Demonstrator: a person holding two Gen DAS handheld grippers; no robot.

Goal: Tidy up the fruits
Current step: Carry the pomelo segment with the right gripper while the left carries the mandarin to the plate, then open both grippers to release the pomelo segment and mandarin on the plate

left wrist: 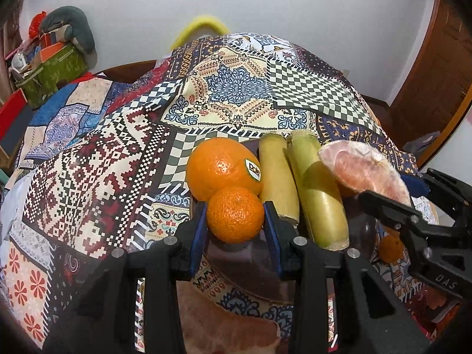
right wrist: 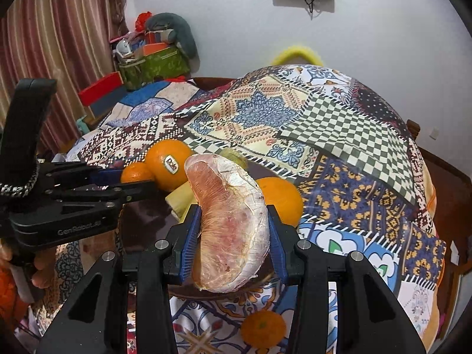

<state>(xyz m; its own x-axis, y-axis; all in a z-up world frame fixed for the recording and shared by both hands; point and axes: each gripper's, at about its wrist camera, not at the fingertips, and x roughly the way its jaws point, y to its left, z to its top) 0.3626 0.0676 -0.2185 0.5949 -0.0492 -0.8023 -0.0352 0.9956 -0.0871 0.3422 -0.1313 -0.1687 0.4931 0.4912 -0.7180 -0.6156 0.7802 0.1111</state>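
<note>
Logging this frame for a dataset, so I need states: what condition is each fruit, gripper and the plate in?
left gripper: shut on small mandarin
small mandarin: gripped, over dark plate
right gripper: shut on pomelo segment
pomelo segment: peeled, held
Dole orange: whole, on plate
dark plate: holding fruit

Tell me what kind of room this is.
Probably a room in a home, not a lab: a patchwork tablecloth covers the table, striped curtains hang at the left, and a green fabric basket of household clutter stands by the wall.
</note>
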